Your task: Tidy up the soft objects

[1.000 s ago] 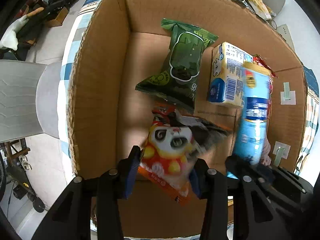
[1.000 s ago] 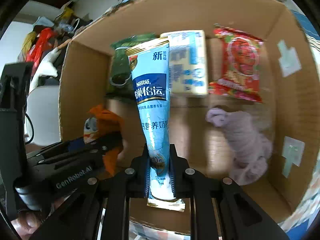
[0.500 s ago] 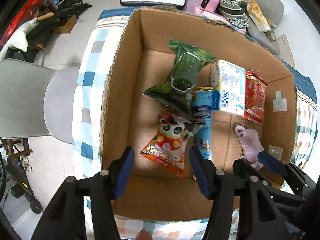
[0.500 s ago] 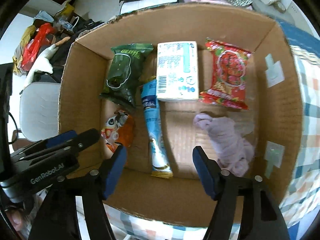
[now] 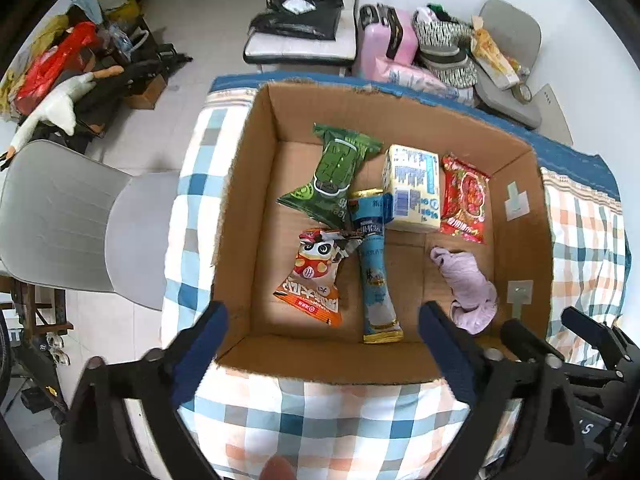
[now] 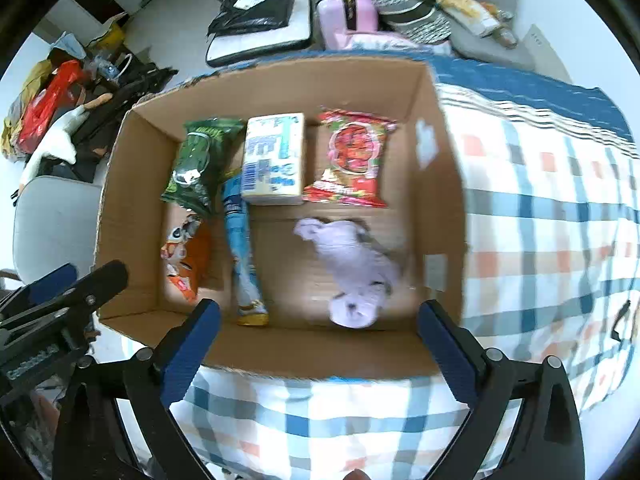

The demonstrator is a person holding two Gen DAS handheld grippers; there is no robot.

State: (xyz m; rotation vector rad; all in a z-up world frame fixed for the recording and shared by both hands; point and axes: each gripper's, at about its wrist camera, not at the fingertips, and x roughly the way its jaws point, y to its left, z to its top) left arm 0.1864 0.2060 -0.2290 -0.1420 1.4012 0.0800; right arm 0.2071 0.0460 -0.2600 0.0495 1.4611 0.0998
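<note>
While both grippers hang above its near rim, the open brown cardboard box (image 5: 248, 216) sits on a counter covered by a blue, white and orange checked cloth (image 5: 320, 420). Left gripper (image 5: 322, 322): jaws spread wide, nothing between the blue-padded fingers. Right gripper (image 6: 318, 320): also wide and empty — its view is somewhat blurred. Six soft things lie on the box floor. Along the far wall, from left to right, are a dark green snack bag (image 5: 334, 174), a pale yellow and blue pack of tissues (image 5: 414, 188) and a red snack bag (image 5: 464, 200); the tissue pack lies just beside the red bag. Nearer the grippers, an orange snack bag printed with a panda face (image 5: 314, 276) lies at the left, touching a long light-blue tube-shaped pouch (image 5: 374, 268) that runs lengthwise from the near wall up to the green bag and the tissue pack, its far end tucked against them. To the right of the pouch, apart from it, a crumpled lilac cloth (image 5: 466, 284) lies by the right wall. Outside the box, a grey chair (image 5: 64, 220) stands on the floor at the left, and a pink suitcase (image 5: 384, 44) stands beyond the far side of the counter.
</note>
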